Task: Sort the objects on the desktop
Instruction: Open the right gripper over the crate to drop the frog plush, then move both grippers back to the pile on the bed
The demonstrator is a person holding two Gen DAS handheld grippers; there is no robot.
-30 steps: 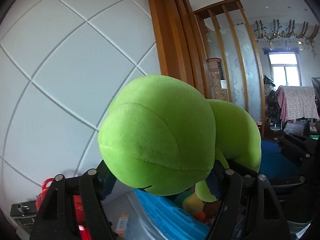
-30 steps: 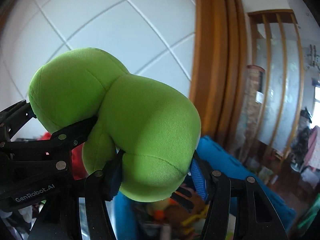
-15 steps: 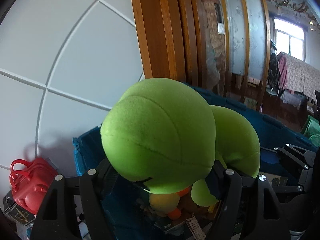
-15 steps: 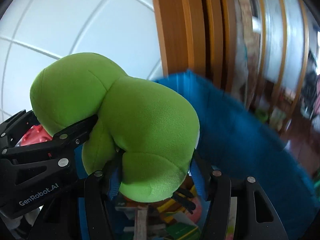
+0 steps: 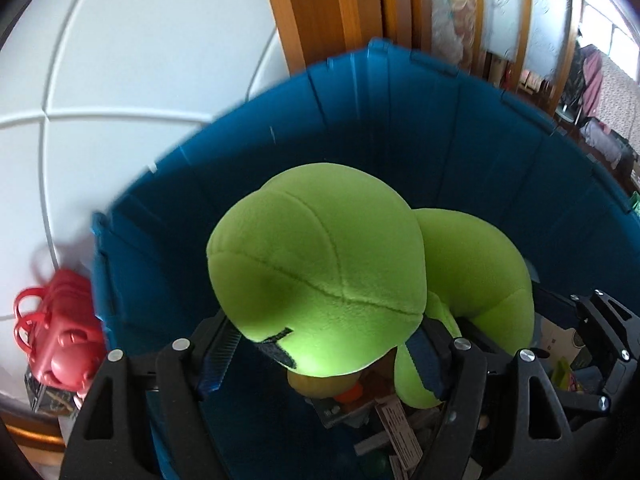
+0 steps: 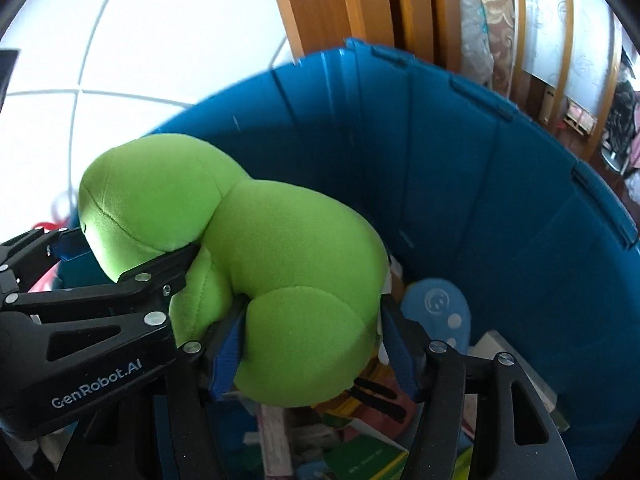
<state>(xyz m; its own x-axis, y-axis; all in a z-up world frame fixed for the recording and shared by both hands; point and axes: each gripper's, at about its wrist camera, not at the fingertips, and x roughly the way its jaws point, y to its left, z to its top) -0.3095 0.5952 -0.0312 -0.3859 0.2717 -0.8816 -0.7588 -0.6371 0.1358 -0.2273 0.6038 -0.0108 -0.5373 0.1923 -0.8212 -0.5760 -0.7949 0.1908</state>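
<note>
**Plush over bin, both claws on it**

Green plush (image 5: pixel 320 280) hangs inside the mouth of the blue bin (image 5: pixel 400 120), above the clutter at the bin's bottom. Long axis runs claw to claw: left claw (image 5: pixel 324 356) clamps the head end, right claw (image 6: pixel 312 344) clamps the rear lump. Right claw's jaws have just been opening, with the plush between them and the pads touching its sides in the right wrist view; left claw grips firmly. Both point steeply down into the bin, so the drop is straight below and neither hand is clearly nearer.

Under the plush: a yellow toy (image 5: pixel 316 384) right beneath the head, boxes and a green book (image 6: pixel 360 456) lower in the bin, and a pale blue remote (image 6: pixel 436 308) beside the rear end near the bin's far wall. Nothing hard blocks the fall; likely it lands on the pile. A red bag (image 5: pixel 60 340) sits outside the bin's left wall, clear of the path.
</note>
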